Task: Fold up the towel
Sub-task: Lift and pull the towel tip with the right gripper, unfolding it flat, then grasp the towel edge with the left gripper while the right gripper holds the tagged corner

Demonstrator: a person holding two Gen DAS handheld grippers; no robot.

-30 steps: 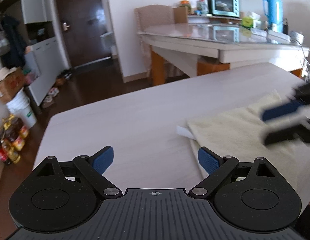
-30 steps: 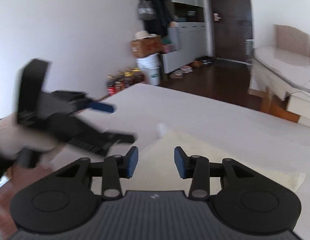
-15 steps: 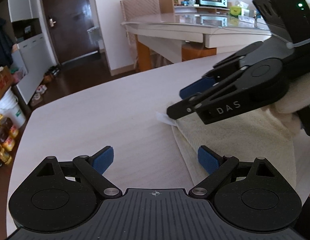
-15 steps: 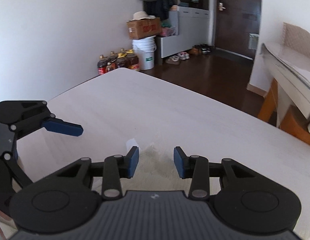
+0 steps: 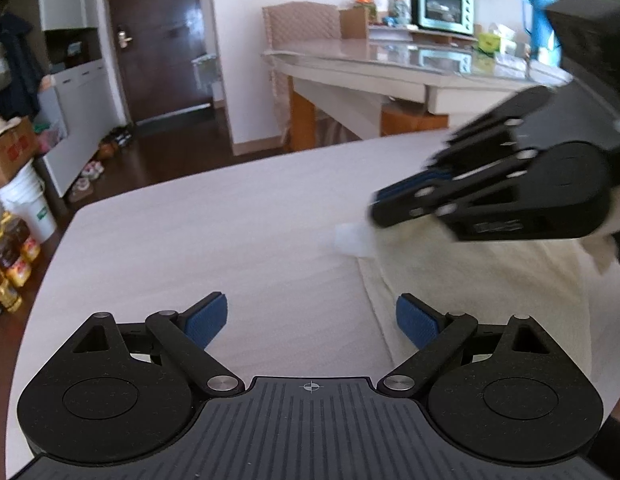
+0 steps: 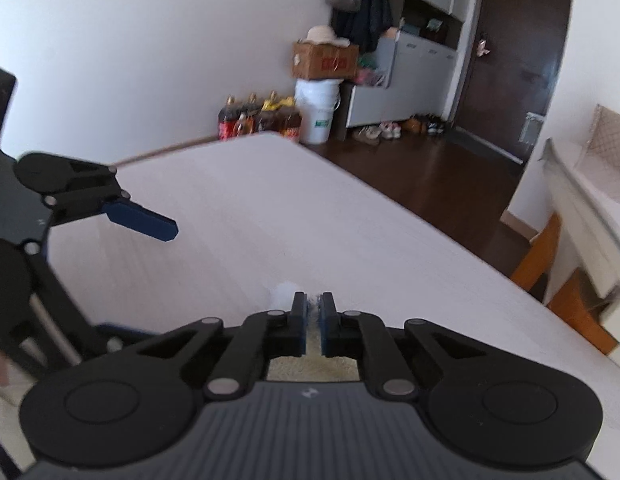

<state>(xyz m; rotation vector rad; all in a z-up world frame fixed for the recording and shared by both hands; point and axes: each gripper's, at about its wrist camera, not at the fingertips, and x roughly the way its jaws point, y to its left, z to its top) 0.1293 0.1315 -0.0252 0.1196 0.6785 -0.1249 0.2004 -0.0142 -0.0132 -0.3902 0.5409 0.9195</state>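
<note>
The right gripper [image 6: 313, 320] has its 2 blue-padded fingers [image 6: 298, 330] just drawn together, clenched on the far corner of the cream terry towel [image 6: 310, 370]; a sliver of fabric shows between the pads, and the towel's small white label [image 6: 283, 294] pokes out just beyond the tips. From the left wrist view this same gripper [image 5: 394, 204] comes in from the right, angled down onto that corner, its body blurred.

The left gripper [image 5: 312, 322] hangs with its fingers [image 5: 207, 320] spread wide and released, gripping nothing. Its right pad sits over the towel's near left edge, while the left pad is over bare surface; whether either touches the cloth I cannot tell.

The towel [image 5: 470, 280] lies flat on the pale wood-grain bench [image 5: 209, 240], toward its right side in the left wrist view, with the label [image 5: 352, 240] at its far left corner.

Beyond the bench stand a glass-topped dining table [image 5: 390, 64] carrying a mint-green toaster oven [image 5: 444, 10], and a dark brown door [image 5: 161, 36]
</note>
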